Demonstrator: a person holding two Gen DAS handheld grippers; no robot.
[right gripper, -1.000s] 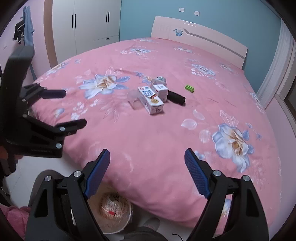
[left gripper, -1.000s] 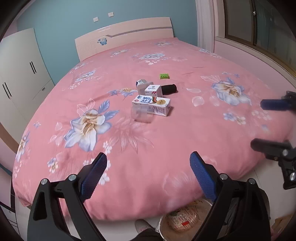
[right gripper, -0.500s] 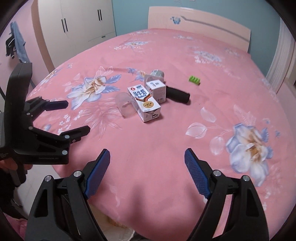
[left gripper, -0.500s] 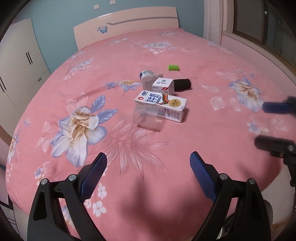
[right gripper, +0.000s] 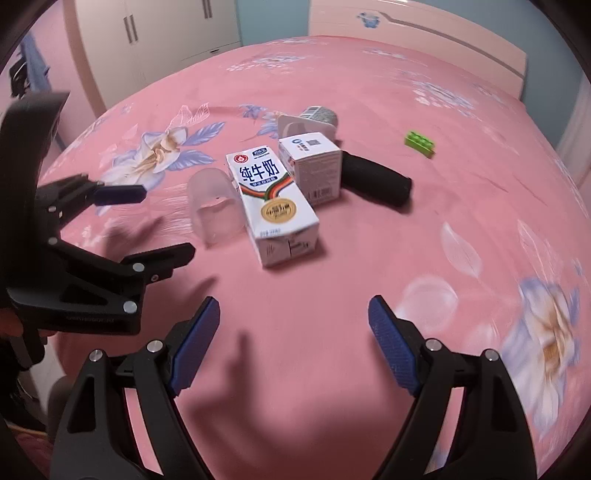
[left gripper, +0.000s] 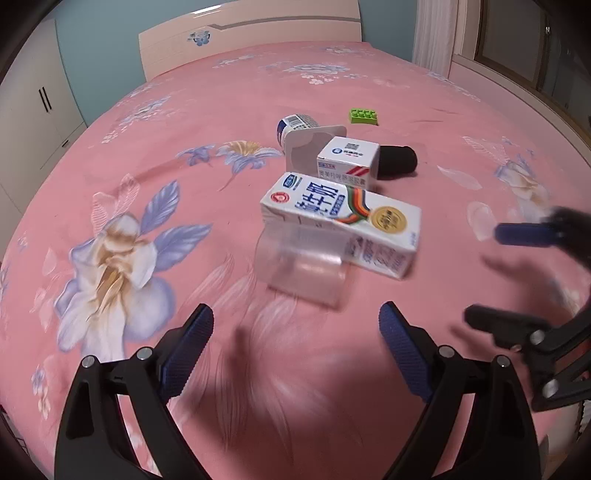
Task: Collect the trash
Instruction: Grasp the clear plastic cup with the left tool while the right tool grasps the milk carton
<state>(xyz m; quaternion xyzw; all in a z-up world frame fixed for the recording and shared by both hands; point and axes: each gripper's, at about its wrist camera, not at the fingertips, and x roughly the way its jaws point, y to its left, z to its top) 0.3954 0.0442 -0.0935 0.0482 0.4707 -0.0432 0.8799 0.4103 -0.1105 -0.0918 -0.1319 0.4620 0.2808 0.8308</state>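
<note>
A pile of trash lies on the pink flowered bed [left gripper: 147,155]: a white milk carton [left gripper: 343,221] on its side, a clear plastic cup [left gripper: 303,269] against it, a small white box [left gripper: 349,162], a yogurt cup [left gripper: 295,127] and a black cylinder [left gripper: 397,160]. The carton [right gripper: 273,199], clear cup [right gripper: 214,206], small box [right gripper: 314,166] and black cylinder [right gripper: 376,181] also show in the right wrist view. My left gripper [left gripper: 295,350] is open just short of the clear cup. My right gripper [right gripper: 291,339] is open short of the carton.
A green toy brick [left gripper: 364,116] lies beyond the pile, also in the right wrist view [right gripper: 421,142]. A headboard [left gripper: 240,33] stands at the far end. White wardrobes [right gripper: 155,37] stand at the left. A curtain and window [left gripper: 498,48] are on the right.
Both grippers have moved forward over the bed toward the trash pile, which now looks much larger and closer. The bed edge and the bin below have left the views. Both stay open.
</note>
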